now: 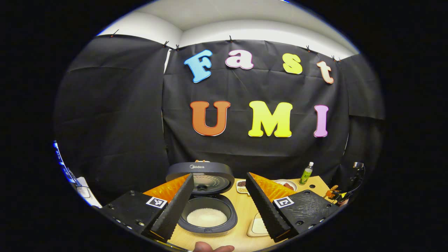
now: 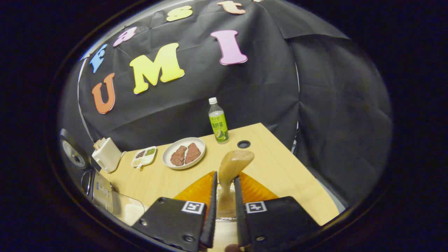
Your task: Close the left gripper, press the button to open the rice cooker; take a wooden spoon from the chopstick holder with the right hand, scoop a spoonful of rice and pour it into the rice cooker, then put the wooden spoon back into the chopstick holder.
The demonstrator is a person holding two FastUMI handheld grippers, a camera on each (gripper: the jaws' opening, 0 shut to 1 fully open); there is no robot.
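Cooker's [image 1: 206, 210] already open near the worktop's [image 2: 280, 168] front edge with rice inside, left claw [image 1: 218, 206] gaping over it, right claw [image 2: 225, 206] clamped on the wooden spoon [image 2: 231, 171], so keep the bowl level, I'd say.

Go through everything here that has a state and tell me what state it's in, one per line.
Rice cooker: lid up, rice in the pot.
Left gripper: open, holding nothing.
Right gripper: shut on the wooden spoon.
Green bottle: upright, capped.
Plate: holds two brown pieces.
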